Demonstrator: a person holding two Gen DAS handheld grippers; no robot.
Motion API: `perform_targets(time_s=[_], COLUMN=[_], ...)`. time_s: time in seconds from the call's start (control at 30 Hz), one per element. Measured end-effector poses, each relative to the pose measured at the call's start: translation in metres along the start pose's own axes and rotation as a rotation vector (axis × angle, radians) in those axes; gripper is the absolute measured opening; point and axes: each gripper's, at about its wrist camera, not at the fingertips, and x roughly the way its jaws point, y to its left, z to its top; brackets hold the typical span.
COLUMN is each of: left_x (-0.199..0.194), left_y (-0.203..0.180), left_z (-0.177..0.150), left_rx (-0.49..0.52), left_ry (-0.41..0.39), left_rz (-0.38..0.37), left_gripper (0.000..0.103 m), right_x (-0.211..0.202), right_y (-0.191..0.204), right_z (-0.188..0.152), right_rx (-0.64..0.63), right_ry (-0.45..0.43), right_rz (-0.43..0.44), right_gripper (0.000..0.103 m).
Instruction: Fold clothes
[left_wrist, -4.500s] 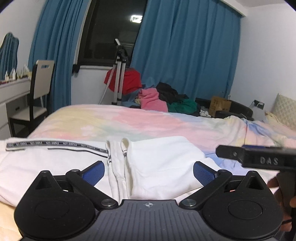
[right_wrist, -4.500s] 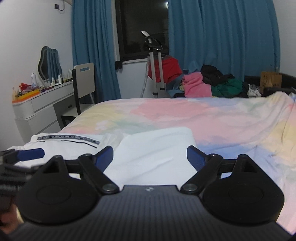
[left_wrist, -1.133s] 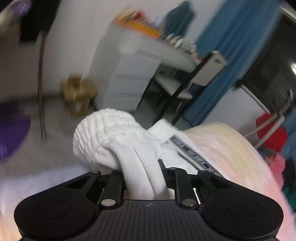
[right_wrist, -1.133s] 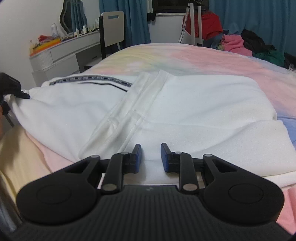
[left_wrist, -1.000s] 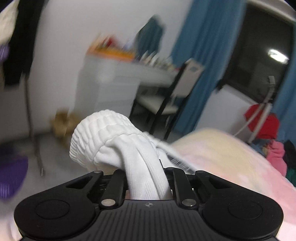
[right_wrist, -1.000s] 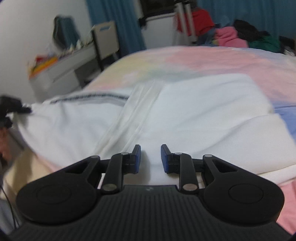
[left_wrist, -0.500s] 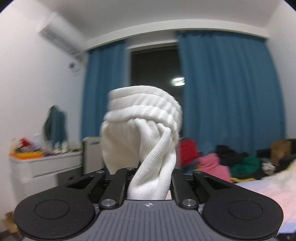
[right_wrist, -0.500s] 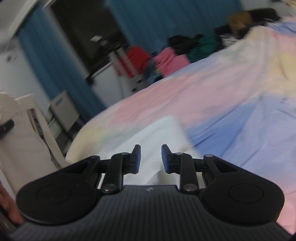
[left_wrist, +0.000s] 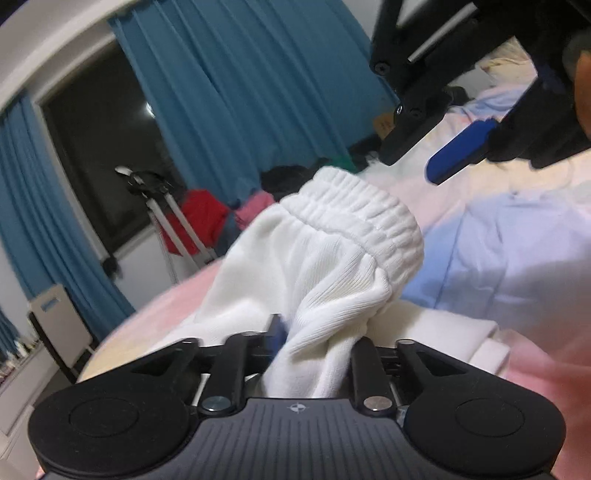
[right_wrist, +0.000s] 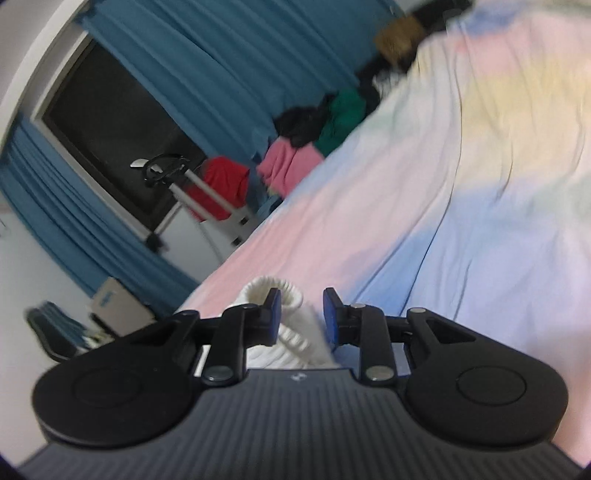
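White ribbed-cuff garment (left_wrist: 325, 266) clamped in left gripper (left_wrist: 314, 350) above pastel bed sheet (left_wrist: 498, 236).
Cloth bunches between the left jaws, its elastic cuff jutting forward over the bed. Right gripper (right_wrist: 301, 314) hovers slightly parted; the cuff (right_wrist: 273, 291) lies between and behind its blue pads (right_wrist: 274, 310), contact indeterminable.

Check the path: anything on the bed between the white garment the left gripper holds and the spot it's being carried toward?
Nothing visible. The left gripper is shut on the white garment, its ribbed cuff bunched ahead. Beyond it lies only bare pastel bedsheet. The right gripper hangs above, off to the side; the clothes pile sits past the bed.
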Motion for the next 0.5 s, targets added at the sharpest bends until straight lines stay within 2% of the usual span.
perform_targets(time_s=[0.03, 0.07, 0.1, 0.2, 0.23, 0.3, 0.37, 0.5], left_x=[0.000, 0.000, 0.000, -0.014, -0.020, -0.033, -0.047, -0.067], left_y=[0.006, 0.012, 0.018, 0.052, 0.062, 0.076, 0.089, 0.114], left_z=[0.001, 0.002, 0.003, -0.006, -0.010, -0.016, -0.025, -0.053], left_rx=[-0.014, -0.029, -0.043, -0.136, -0.143, -0.117, -0.077, -0.060], left_ry=[0.029, 0.057, 0.086, 0.172, 0.187, 0.203, 0.211, 0.207], left_rz=[-0.011, -0.022, -0.033, -0.128, -0.145, -0.154, -0.149, -0.042], left_gripper=[0.054, 0.065, 0.068, 0.075, 0.081, 0.083, 0.084, 0.087], right_x=[0.001, 0.002, 0.003, 0.005, 0.005, 0.005, 0.005, 0.003], right_y=[0.000, 0.002, 0.004, 0.010, 0.013, 0.018, 0.017, 0.015], right_z=[-0.001, -0.003, -0.006, -0.013, -0.014, -0.016, -0.017, -0.018], right_rx=[0.010, 0.005, 0.001, -0.016, -0.033, -0.062, -0.055, -0.027], right_ry=[0.010, 0.020, 0.030, 0.057, 0.054, 0.050, 0.051, 0.053], right_rz=[0.017, 0.032, 0.048, 0.088, 0.080, 0.064, 0.053, 0.036], right_gripper=[0.029, 0.029, 0.029, 0.028, 0.029, 0.028, 0.028, 0.030])
